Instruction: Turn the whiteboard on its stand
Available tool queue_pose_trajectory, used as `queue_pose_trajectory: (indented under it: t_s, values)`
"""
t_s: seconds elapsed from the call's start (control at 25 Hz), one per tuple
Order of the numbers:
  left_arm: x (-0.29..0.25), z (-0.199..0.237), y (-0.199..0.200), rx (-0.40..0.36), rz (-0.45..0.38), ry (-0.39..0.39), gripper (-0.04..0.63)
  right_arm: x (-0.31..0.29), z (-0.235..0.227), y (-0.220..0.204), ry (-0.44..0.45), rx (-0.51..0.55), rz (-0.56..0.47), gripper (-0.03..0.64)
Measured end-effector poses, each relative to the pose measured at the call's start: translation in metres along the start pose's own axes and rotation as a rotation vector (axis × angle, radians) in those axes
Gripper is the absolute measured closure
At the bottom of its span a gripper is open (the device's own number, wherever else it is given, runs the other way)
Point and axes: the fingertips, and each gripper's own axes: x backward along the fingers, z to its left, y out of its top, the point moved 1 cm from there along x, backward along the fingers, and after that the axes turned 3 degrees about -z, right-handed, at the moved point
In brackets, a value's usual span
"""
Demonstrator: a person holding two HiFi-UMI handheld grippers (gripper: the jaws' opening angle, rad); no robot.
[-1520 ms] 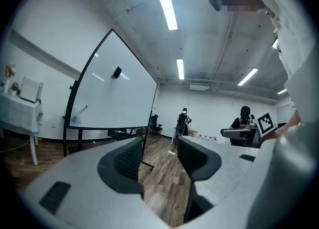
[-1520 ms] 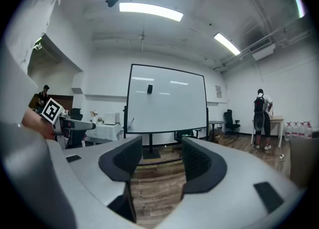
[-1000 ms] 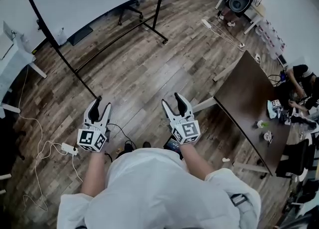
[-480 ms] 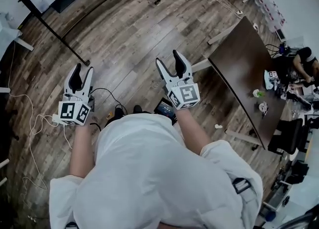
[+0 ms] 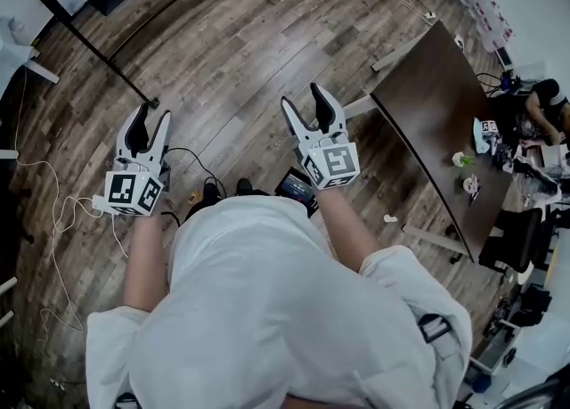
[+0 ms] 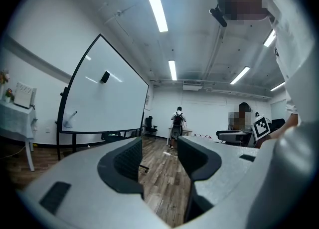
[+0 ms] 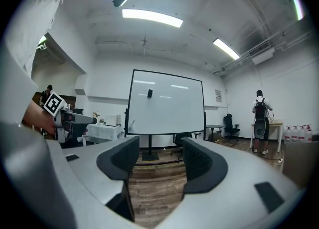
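Between my left gripper's (image 5: 148, 118) spread fingers, and my right gripper's (image 5: 308, 101), whose jaws have just been opening, nothing sits; only wood floor (image 5: 232, 69) shows. Well apart, the whiteboard (image 7: 167, 104) stands upright, its stand (image 5: 89, 37) at the head view's upper left.

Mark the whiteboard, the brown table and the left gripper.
whiteboard (image 7: 167, 106): right gripper view, middle of its white panel.
brown table (image 5: 429, 113): head view, bare part of its top.
left gripper (image 5: 150, 114): head view, midway between its fingertips.
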Motion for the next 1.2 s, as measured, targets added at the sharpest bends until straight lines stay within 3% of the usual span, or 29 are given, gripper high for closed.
queue_pose_trajectory:
  t_s: [0.8, 1.2]
  values:
    - [-0.03, -0.044, -0.013, -0.003, 0.03, -0.01, 0.391, 0.024, -0.045, -0.023, 0.023, -0.072, -0.011, 0.367]
    - [-0.057, -0.019, -0.029, 0.031, 0.044, 0.021, 0.391, -0.011, -0.056, -0.04, 0.034, -0.086, 0.022, 0.367]
